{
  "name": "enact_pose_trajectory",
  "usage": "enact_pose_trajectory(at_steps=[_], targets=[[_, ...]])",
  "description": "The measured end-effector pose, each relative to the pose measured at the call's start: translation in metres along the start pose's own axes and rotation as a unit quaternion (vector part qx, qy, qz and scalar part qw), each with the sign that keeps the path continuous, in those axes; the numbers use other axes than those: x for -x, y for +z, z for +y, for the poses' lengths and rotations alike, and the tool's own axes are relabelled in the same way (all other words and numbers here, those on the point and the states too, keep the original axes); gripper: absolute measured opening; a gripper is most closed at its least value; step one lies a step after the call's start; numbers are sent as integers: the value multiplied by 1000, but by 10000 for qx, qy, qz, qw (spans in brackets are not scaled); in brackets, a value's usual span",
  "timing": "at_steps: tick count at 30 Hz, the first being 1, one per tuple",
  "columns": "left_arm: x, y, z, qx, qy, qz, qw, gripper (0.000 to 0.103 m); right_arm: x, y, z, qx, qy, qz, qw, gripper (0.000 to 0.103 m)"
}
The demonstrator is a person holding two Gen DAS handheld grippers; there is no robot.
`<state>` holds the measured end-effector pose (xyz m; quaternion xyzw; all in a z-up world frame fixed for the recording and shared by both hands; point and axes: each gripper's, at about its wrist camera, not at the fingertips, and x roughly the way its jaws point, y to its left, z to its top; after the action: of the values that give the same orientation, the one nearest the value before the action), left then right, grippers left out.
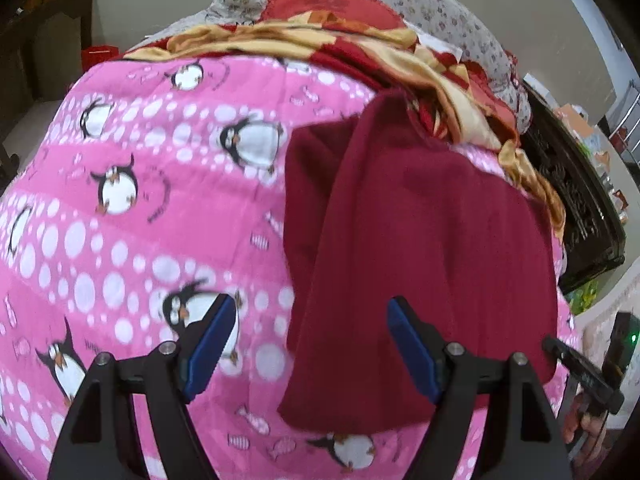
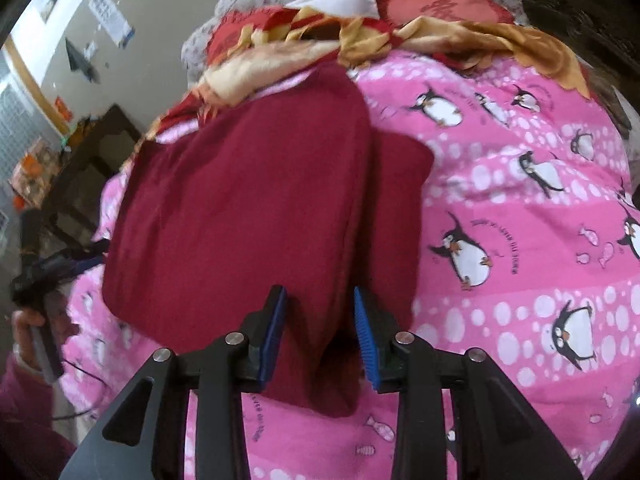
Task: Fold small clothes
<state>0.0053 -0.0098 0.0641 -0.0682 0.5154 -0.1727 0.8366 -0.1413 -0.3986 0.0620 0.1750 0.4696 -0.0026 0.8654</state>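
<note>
A dark red garment (image 1: 420, 248) lies folded on a pink penguin-print blanket (image 1: 132, 220). In the left wrist view my left gripper (image 1: 308, 344) hangs open above the garment's left edge, one finger over the blanket, one over the cloth. In the right wrist view the garment (image 2: 240, 216) fills the middle, with a folded layer on top and a narrower strip at its right. My right gripper (image 2: 320, 336) is open, its blue pads (image 2: 276, 332) on either side of the garment's near fold, which rises between them. The other gripper shows at each view's edge.
A rumpled red and gold blanket (image 1: 400, 56) and a floral pillow (image 1: 440, 4) lie at the far end of the bed. A dark carved wooden frame (image 1: 572, 200) stands to the right in the left wrist view. The pink blanket (image 2: 540, 240) spreads to the right in the right wrist view.
</note>
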Motion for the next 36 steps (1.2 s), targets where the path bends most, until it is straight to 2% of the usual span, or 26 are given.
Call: enact_pose_trajectory(at_steps=[1, 2, 5, 11, 12, 15, 17, 19, 23, 26, 30, 34, 36], targets=[[0, -3, 1, -8, 10, 50, 10000, 81, 1, -1, 1, 7, -38, -14, 10000, 14], [1, -7, 2, -11, -5, 81, 10000, 81, 6, -1, 1, -23, 17, -85, 10000, 10], [9, -16, 5, -68, -29, 25, 10000, 81, 25, -3, -4, -36, 75, -297, 9995, 8], [-2, -28, 12, -47, -13, 280, 9996, 81, 6, -9, -13, -242, 20, 67, 9997, 9], [-2, -29, 14, -27, -63, 288, 9996, 81, 9, -7, -13, -310, 12, 25, 9995, 10], [0, -33, 16, -93, -78, 246, 9996, 80, 29, 4, -10, -464, -236, -372, 9979, 20], [-1, -34, 17, -70, -105, 225, 9997, 80, 35, 16, -2, -431, -164, -522, 9976, 24], [-3, -35, 18, -8, -111, 219, 9997, 80, 32, 34, 20, -231, 122, -597, 9979, 24], [-4, -39, 20, 58, -136, 171, 9997, 80, -4, 67, 90, 550, 641, -437, 9955, 24], [-4, -40, 23, 156, -189, 170, 9996, 80, -46, 95, 151, 1068, 720, -351, 9910, 24], [-5, -39, 25, 170, -245, 164, 9994, 80, -91, 125, 213, 1309, 975, -259, 9863, 24], [-5, -39, 28, 202, -326, 174, 9991, 80, -133, 145, 255, 1576, 1065, -24, 9817, 24], [-6, -39, 30, 203, -340, 146, 9991, 80, -160, 152, 272, 1719, 883, 175, 9810, 24]])
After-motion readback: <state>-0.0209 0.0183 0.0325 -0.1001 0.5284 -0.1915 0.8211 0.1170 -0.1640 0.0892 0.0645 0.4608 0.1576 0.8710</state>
